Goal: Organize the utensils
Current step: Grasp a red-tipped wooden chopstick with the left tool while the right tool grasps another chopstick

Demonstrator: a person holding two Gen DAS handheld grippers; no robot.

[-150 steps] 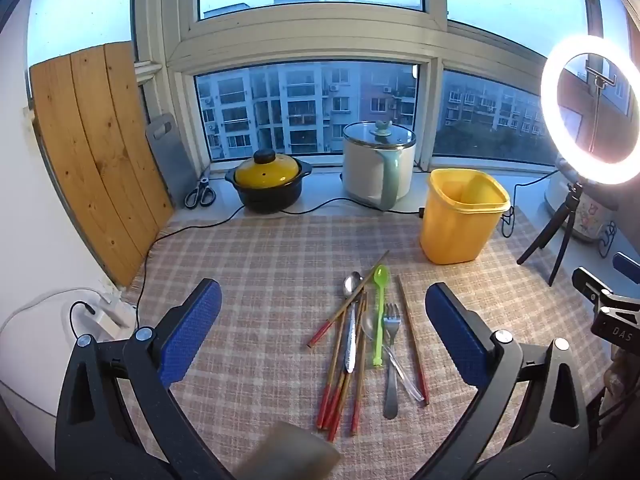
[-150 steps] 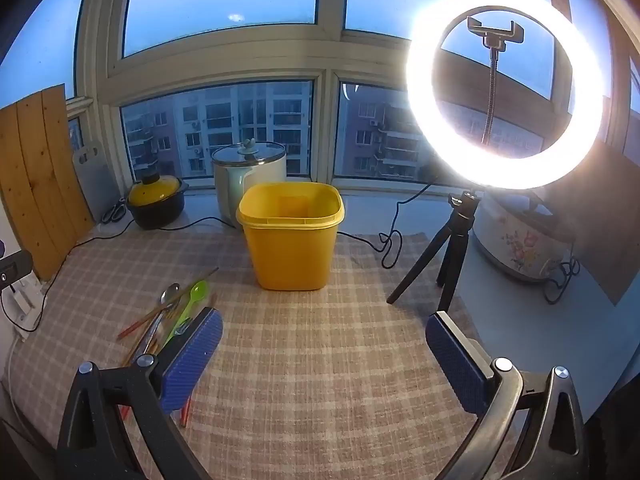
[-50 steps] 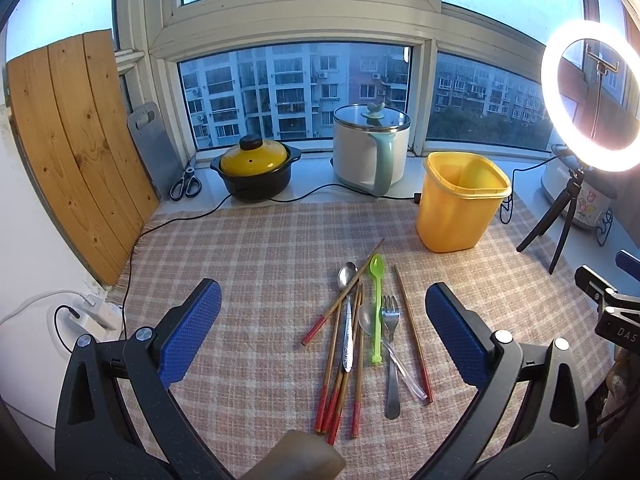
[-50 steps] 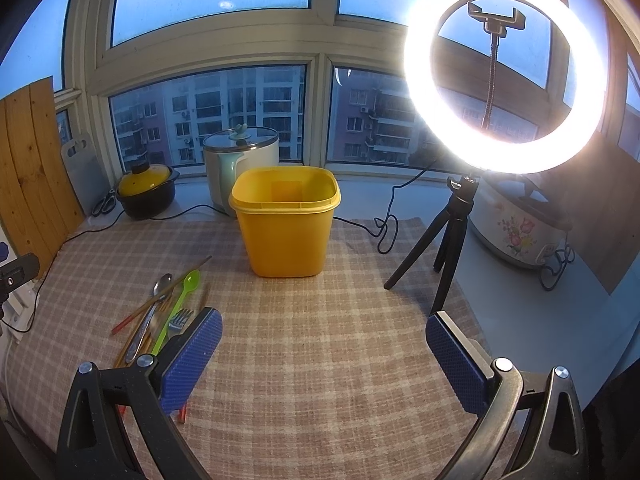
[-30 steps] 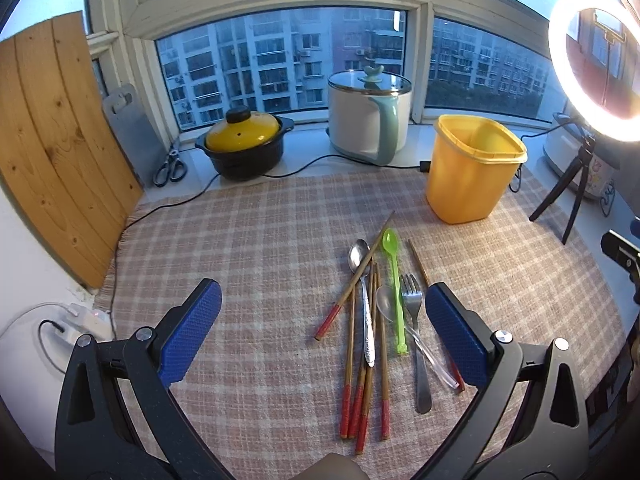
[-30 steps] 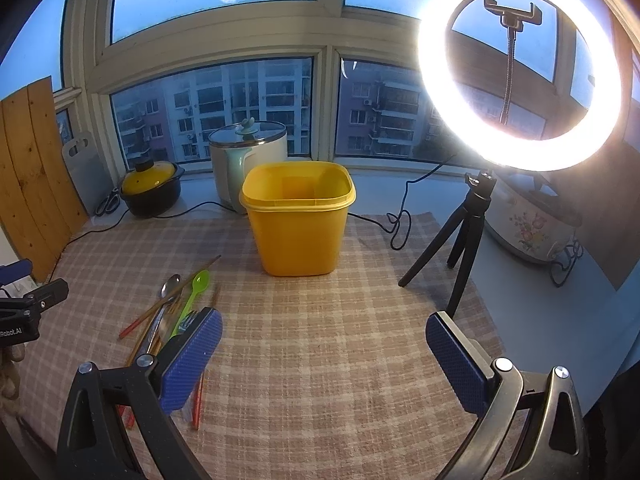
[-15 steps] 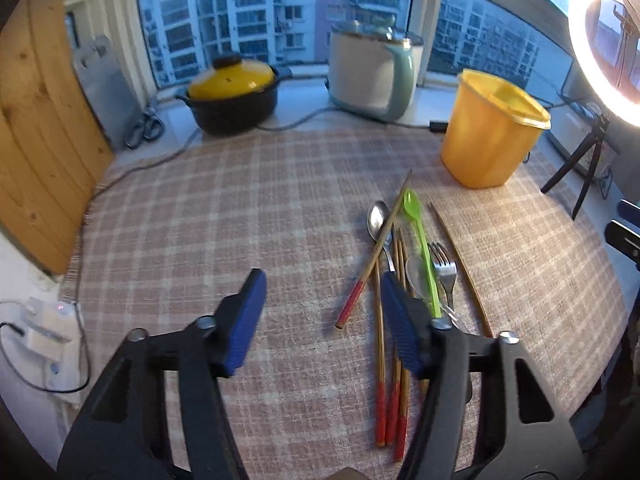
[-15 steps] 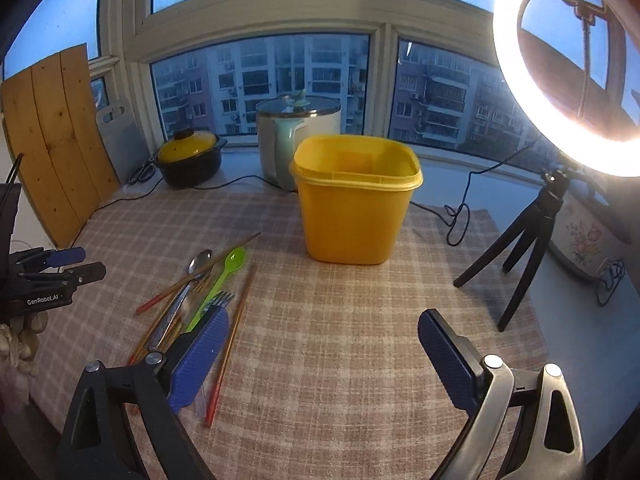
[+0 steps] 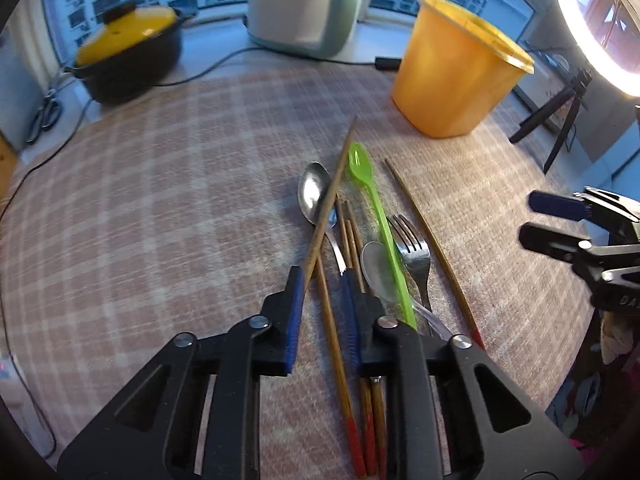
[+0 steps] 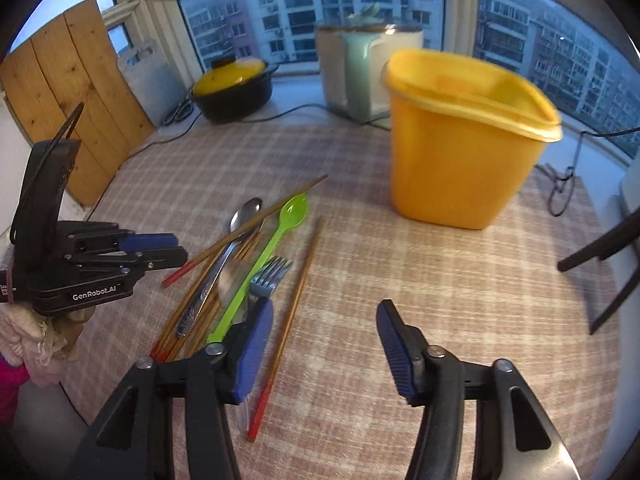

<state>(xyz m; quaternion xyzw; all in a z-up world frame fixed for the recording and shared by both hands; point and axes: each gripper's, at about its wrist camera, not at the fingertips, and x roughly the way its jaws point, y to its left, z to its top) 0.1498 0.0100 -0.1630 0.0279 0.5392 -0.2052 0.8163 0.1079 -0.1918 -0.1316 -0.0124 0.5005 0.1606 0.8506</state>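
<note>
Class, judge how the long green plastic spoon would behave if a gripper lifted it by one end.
The long green plastic spoon looks thin, so probably light and slightly bendy. It lies across a metal fork and chopsticks, so lifting may nudge them. Its glossy handle might slip.

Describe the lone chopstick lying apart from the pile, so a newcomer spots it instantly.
Start at the yellow bin on the checked tablecloth. Nearer the camera lies the utensil pile; on the pile's bin side lies one red-tipped chopstick, by itself beside the fork, crossing nothing, unlike the bundled others.
</note>
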